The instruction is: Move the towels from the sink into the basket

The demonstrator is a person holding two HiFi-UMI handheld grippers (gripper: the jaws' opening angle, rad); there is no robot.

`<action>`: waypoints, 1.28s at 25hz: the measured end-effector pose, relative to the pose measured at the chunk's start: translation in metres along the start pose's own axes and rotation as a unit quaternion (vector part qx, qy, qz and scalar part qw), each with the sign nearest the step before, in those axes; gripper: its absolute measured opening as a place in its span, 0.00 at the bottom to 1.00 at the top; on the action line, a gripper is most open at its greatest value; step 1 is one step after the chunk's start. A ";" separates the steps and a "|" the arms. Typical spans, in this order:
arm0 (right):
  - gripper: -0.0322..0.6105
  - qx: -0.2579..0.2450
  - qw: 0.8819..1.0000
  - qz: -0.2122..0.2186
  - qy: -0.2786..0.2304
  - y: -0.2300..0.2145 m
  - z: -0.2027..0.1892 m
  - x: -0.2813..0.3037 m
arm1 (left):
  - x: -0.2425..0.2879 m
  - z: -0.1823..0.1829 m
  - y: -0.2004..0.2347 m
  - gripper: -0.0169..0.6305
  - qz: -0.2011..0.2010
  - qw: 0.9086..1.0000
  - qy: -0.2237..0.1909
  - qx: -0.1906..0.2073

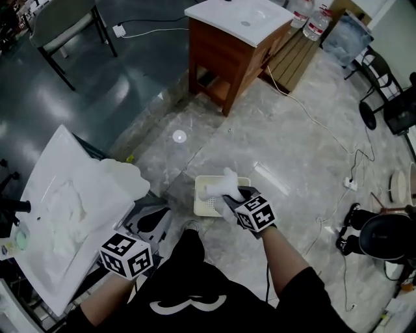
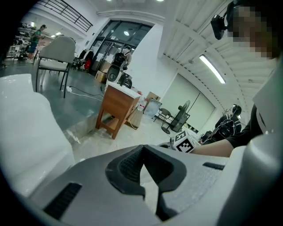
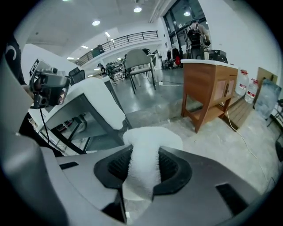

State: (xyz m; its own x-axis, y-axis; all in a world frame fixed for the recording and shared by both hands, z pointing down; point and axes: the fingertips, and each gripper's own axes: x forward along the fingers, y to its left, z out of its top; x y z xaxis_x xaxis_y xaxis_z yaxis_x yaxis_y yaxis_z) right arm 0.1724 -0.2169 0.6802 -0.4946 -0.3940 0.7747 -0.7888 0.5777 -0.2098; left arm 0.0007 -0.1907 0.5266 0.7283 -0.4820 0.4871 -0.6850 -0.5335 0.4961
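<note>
A white sink (image 1: 45, 175) stands tilted at the left in the head view, with a crumpled white towel (image 1: 65, 211) in its bowl and another towel (image 1: 123, 177) draped over its near corner. On the floor in front of me sits a white basket (image 1: 199, 203). My right gripper (image 1: 229, 195) hangs over it, shut on a white towel (image 1: 221, 186). In the right gripper view that towel (image 3: 148, 141) bulges out past the gripper (image 3: 143, 165). My left gripper (image 1: 158, 213) hovers beside the sink's near edge. In the left gripper view it (image 2: 142, 152) is shut with nothing in it.
A wooden vanity cabinet (image 1: 224, 55) with a white top stands ahead on the floor. Water bottles (image 1: 311, 18) stand behind it, and a chair (image 1: 62, 23) is at far left. Cables (image 1: 325, 130) run across the marble floor on the right. A black frame (image 1: 146, 211) carries the sink.
</note>
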 end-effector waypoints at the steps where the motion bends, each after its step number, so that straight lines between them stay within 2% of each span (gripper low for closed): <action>1: 0.22 -0.002 1.000 0.000 0.009 -0.004 -0.004 0.008 | 0.004 -0.002 0.005 0.04 0.000 1.000 0.006 0.003; 3: 0.22 0.006 1.000 -0.002 0.026 -0.015 -0.014 0.023 | 0.011 -0.007 0.012 0.04 0.000 1.000 0.018 0.010; 8: 0.26 0.077 0.995 -0.009 0.063 -0.039 -0.043 0.048 | 0.023 -0.020 0.020 0.03 -0.012 0.999 0.038 0.011; 9: 0.28 0.089 0.994 -0.011 0.061 -0.043 -0.045 0.050 | 0.024 -0.022 0.020 0.04 -0.014 0.999 0.041 0.009; 11: 0.41 0.099 0.993 -0.015 0.058 -0.047 -0.047 0.053 | 0.026 -0.025 0.020 0.04 -0.017 0.999 0.044 0.008; 13: 0.48 0.093 0.994 -0.023 0.059 -0.048 -0.048 0.054 | 0.026 -0.027 0.022 0.04 -0.018 0.999 0.045 0.007; 22: 0.54 0.099 0.994 -0.031 0.034 -0.033 -0.044 0.048 | 0.009 -0.036 0.023 0.04 -0.005 0.999 0.035 0.002; 32: 0.55 0.037 0.997 0.023 -0.060 0.055 0.025 -0.006 | -0.059 -0.038 -0.001 0.04 0.030 0.999 -0.022 -0.009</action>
State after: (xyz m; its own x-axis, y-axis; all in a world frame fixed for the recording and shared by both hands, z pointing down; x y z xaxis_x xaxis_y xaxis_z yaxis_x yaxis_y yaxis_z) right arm 0.1233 -0.2006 0.6493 -0.5677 -0.4528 0.6875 -0.7864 0.5454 -0.2902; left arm -0.0430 -0.1351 0.5249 0.6859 -0.5430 0.4845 -0.7273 -0.4901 0.4804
